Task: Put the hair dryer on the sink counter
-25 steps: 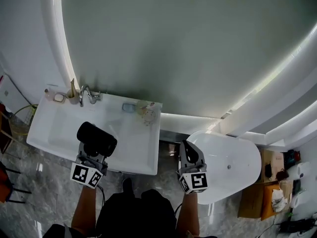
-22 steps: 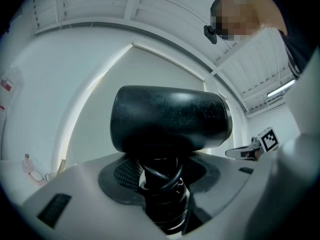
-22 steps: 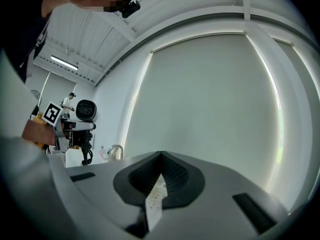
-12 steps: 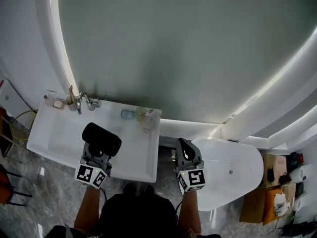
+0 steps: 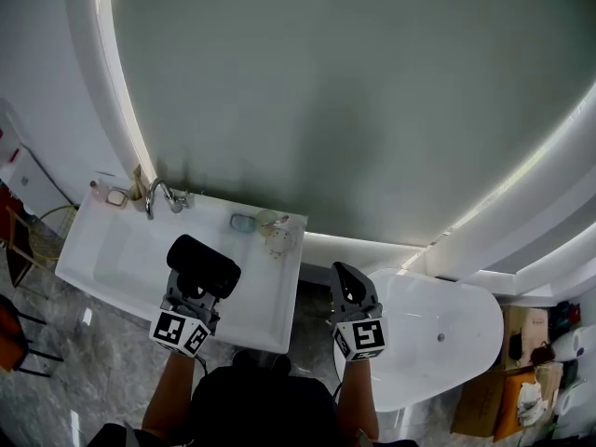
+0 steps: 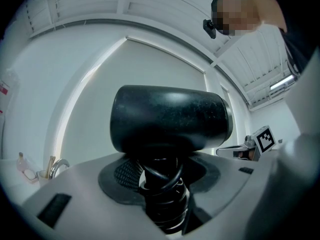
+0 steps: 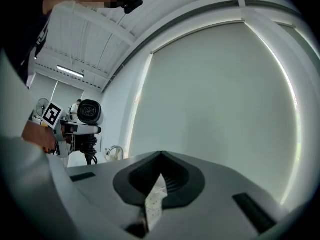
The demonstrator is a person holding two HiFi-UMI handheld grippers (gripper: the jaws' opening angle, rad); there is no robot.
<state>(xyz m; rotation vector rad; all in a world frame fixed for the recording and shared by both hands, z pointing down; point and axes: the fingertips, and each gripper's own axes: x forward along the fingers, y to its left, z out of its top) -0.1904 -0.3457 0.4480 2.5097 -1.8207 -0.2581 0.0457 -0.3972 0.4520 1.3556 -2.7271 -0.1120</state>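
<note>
The left gripper (image 5: 191, 294) is clamped on the cord-wrapped handle of the black hair dryer (image 5: 203, 266). This carries the barrel crosswise above the basin of the white sink counter (image 5: 265, 305), not yet set down. The right gripper (image 5: 346, 285) has its 2 jaws closed on nothing and is held beside the counter, judged clear of the placement.

Black hair dryer (image 5: 203, 266), cord wrapped round its handle, held upright above the white sink counter (image 5: 256, 291).
</note>
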